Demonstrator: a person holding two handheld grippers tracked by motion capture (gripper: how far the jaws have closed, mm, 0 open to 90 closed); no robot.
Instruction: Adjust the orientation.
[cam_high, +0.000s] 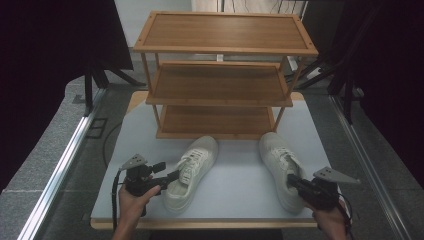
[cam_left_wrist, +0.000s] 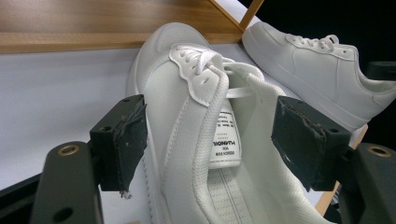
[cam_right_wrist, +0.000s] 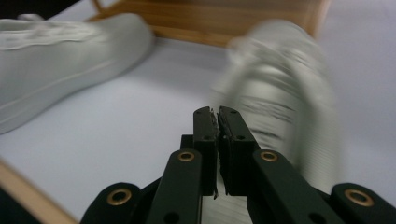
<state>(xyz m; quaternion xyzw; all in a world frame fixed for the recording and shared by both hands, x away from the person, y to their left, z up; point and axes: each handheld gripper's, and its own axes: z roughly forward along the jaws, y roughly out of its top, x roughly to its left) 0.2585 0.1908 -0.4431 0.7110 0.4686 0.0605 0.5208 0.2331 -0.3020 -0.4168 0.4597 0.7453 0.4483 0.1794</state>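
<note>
Here, before the rack (cam_high: 220, 75), the left gripper (cam_left_wrist: 210, 140) straddles one shoe's (cam_left_wrist: 196, 121) collar with jaws spread, seemingly to grasp it, while the right gripper (cam_right_wrist: 217, 116), jaws pressed together, waits beside the other shoe (cam_right_wrist: 285, 88).

The right shoe (cam_right_wrist: 280, 88) is showing blurred in the right gripper view; the left shoe's (cam_left_wrist: 205, 154) heel is running past the bottom edge.

Left tongs (cam_left_wrist: 210, 140) spread wide astride a white sneaker (cam_left_wrist: 196, 135), second sneaker (cam_left_wrist: 313, 60) beyond

Both black grippers, left gripper (cam_high: 172, 176) and right gripper (cam_high: 291, 181), carry brass-ringed screw holes, grey three-cornered plates and trailing black cables.
</note>
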